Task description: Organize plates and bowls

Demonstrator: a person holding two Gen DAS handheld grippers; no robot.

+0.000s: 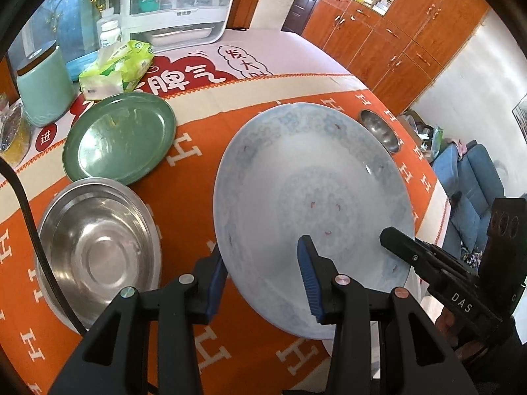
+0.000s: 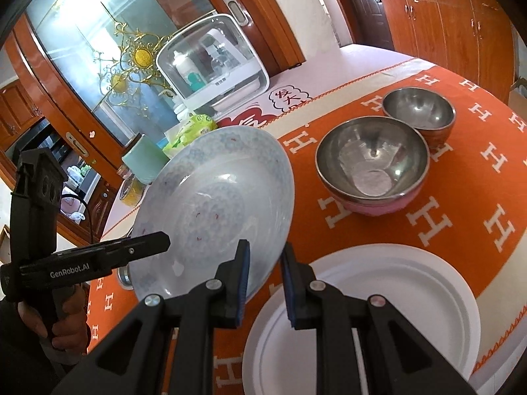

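A large pale-blue patterned plate [image 1: 313,197] hangs tilted above the orange tablecloth, held from two sides. My left gripper [image 1: 263,279] is shut on its near rim, one pad under it and one pad inside. My right gripper [image 2: 265,283] is shut on the opposite rim of the same plate [image 2: 224,197]. On the table lie a green plate [image 1: 120,138], a wide steel basin [image 1: 98,247], a white plate [image 2: 362,312], a steel bowl nested in a pink bowl [image 2: 372,161] and a smaller steel bowl [image 2: 418,108].
At the table's far side stand a tissue pack [image 1: 115,69], a mint-green canister [image 1: 42,89] and a white clear-door box [image 2: 214,62]. The table edge [image 1: 438,197] drops off toward a blue sofa [image 1: 474,177]. Orange cabinets line the wall behind.
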